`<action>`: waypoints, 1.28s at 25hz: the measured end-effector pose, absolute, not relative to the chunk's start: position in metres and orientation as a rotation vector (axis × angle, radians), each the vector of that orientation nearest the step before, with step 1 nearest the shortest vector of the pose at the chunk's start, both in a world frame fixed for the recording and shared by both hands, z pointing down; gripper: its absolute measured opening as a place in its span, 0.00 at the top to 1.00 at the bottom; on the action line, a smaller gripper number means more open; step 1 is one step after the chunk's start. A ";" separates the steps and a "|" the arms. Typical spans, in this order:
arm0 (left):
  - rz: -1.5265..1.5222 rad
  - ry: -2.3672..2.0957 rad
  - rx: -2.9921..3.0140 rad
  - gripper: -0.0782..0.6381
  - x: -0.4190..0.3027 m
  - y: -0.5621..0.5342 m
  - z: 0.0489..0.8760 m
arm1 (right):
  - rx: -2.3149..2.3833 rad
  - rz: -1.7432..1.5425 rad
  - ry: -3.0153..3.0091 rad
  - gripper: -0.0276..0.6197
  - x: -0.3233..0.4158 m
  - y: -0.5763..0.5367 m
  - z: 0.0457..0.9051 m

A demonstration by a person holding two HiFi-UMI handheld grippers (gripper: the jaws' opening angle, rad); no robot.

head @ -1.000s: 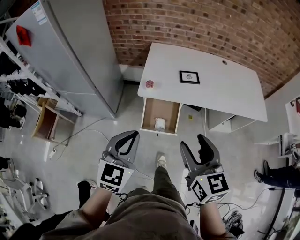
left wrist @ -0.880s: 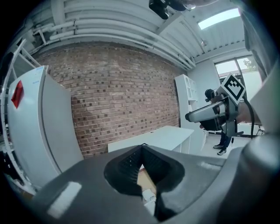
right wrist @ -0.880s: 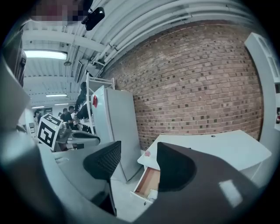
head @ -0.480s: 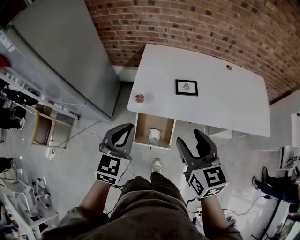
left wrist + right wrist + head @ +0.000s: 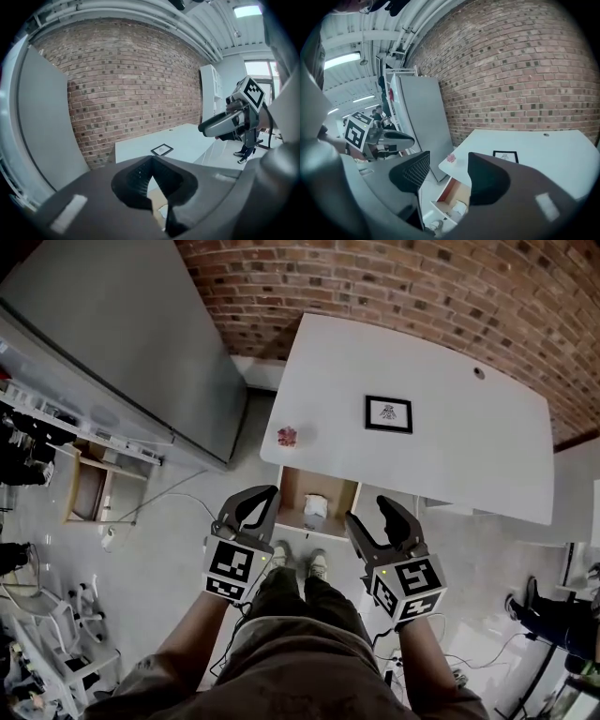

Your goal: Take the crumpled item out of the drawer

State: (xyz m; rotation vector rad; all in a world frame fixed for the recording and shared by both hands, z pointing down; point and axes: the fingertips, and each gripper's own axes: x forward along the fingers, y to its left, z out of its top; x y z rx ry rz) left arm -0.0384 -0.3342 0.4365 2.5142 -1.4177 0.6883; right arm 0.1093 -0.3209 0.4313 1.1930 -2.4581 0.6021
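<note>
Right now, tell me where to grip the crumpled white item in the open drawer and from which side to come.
Pinch the crumpled item across its bunched upper folds, coming straight down from above. It lies on the floor of the drawer, whose walls block a sideways approach, while the table edge covers the back. Use the open right gripper.

Counter (image 5: 450, 442) is set vs. brick wall (image 5: 422, 287); cabinet (image 5: 122, 334) stands to its left. Frame (image 5: 388, 413) is placed mid-counter, small object (image 5: 287, 436) at front-left corner. Drawer (image 5: 292, 493) is pulled out below that corner, w/ crumpled item (image 5: 315, 506) inside.
</note>
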 end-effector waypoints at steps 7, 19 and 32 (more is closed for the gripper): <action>0.771 -1.298 2.485 0.89 -0.053 -0.350 0.491 | 1.146 0.686 -2.363 0.54 0.083 -0.337 0.484; 0.881 -1.123 2.398 0.89 -0.084 -0.360 0.605 | 1.067 0.841 -2.125 0.53 0.043 -0.336 0.643; 0.980 -0.992 2.326 0.89 -0.099 -0.347 0.739 | 1.004 0.955 -1.924 0.52 0.041 -0.328 0.814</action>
